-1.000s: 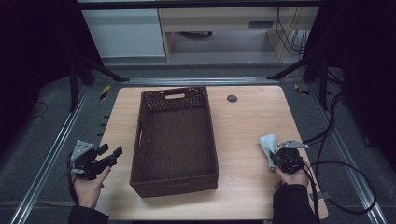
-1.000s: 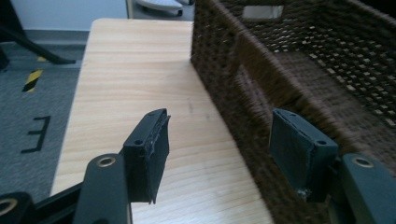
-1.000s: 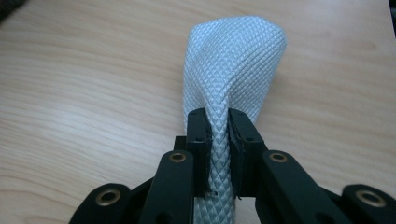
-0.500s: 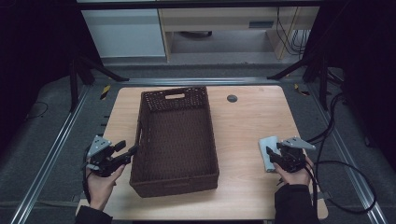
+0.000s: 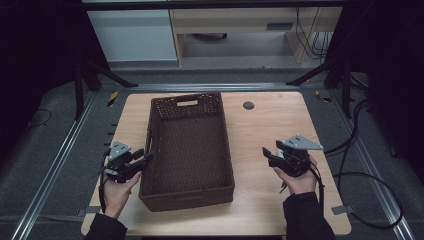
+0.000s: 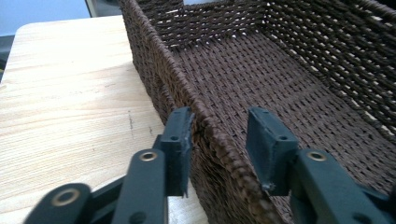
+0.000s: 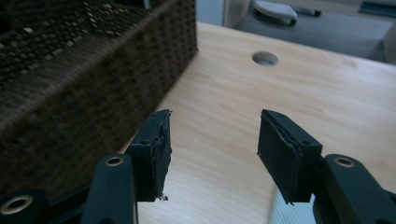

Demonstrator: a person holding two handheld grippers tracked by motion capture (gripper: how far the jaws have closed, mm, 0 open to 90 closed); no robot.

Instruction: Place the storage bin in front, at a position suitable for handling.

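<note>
- A dark brown woven rectangular basket (image 5: pixel 187 147) sits mid-frame on the pale wooden surface (image 5: pixel 265 130).
- The left gripper (image 6: pixel 219 135) straddles its rim, jaws released.
- The right gripper (image 7: pixel 212 149), jaws parted, hovers beside it.
- Likely light and stiff; best gripped by the rim.

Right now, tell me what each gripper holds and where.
Nothing is clamped. The left gripper straddles the basket wall with open fingers. The right gripper is open over the table.

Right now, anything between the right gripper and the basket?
Nothing: bare wooden tabletop lies between the right gripper and the basket, clearest in the high view.
</note>
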